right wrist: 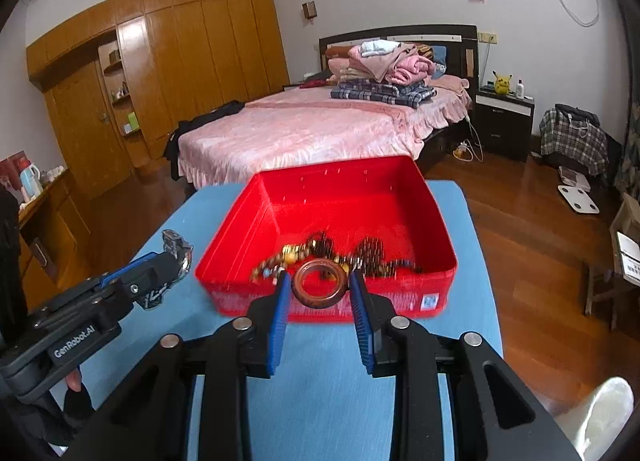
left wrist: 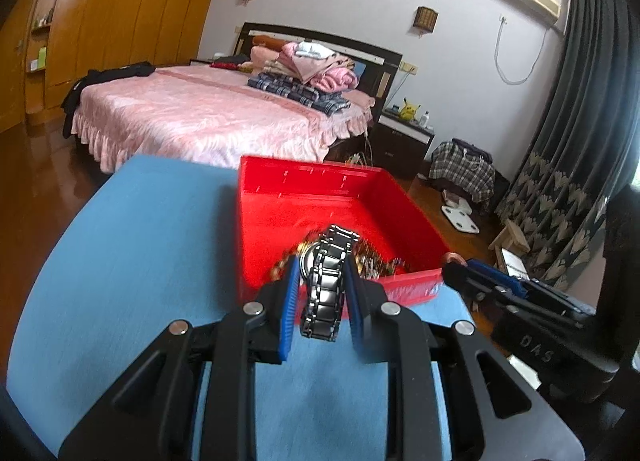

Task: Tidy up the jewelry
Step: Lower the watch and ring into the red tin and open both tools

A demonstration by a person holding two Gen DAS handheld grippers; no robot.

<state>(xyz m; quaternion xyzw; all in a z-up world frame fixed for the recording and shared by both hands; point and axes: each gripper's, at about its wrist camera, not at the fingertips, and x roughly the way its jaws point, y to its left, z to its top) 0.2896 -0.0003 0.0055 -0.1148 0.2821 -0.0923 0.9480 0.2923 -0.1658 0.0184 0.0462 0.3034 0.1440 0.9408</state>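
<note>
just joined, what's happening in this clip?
A person is sorting jewelry with two handheld grippers. The left gripper is shut on a metal-link watch, the right gripper on a brown ring-shaped bangle. Both pieces hang at the near edge of a red bin on the blue table. More beaded jewelry lies in the bin.

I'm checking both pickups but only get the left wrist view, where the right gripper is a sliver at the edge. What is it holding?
Observer: The right gripper is shut on a brown ring-shaped bangle.
Operator: Has it cleared the bin?
Observer: The bangle shows in front of the red bin's near wall.
Operator: What's left inside?
Observer: A blurred heap of beaded jewelry lies along the near side.
</note>
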